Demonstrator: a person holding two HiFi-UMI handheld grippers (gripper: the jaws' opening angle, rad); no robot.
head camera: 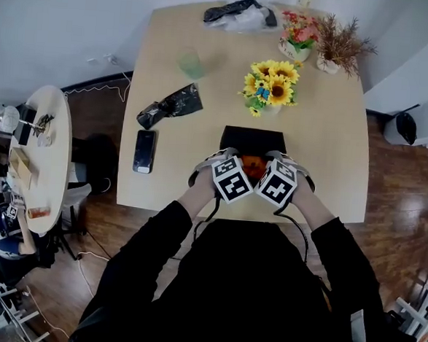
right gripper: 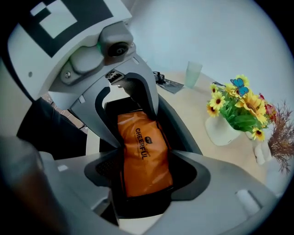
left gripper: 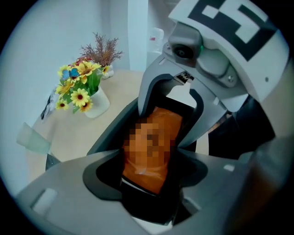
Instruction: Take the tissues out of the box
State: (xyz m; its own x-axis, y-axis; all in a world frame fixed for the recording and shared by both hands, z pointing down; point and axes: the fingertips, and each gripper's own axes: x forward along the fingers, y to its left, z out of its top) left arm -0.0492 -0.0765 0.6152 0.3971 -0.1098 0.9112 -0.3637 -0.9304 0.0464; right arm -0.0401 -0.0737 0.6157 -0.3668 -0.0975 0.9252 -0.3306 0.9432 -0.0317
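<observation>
A black box (head camera: 253, 139) sits near the front edge of the wooden table (head camera: 333, 138). In it lies an orange tissue pack (head camera: 252, 164). My left gripper (head camera: 230, 176) and right gripper (head camera: 277, 181) meet nose to nose above it. In the left gripper view, the orange pack (left gripper: 158, 170) shows between the wide jaws of the left gripper (left gripper: 151, 176), with no pad pressing on it. In the right gripper view, the pack (right gripper: 144, 156) lies flat in the box (right gripper: 138, 209), between the spread jaws of the right gripper (right gripper: 147, 183). The pack's lower part is hidden.
A sunflower vase (head camera: 269, 86) stands just behind the box. A phone (head camera: 144, 151) and a black bag (head camera: 171, 105) lie to the left, with a green cup (head camera: 191, 63) beyond. Flower pots (head camera: 299, 34) and a dark bag (head camera: 239, 15) line the far edge. A round side table (head camera: 50, 155) stands left.
</observation>
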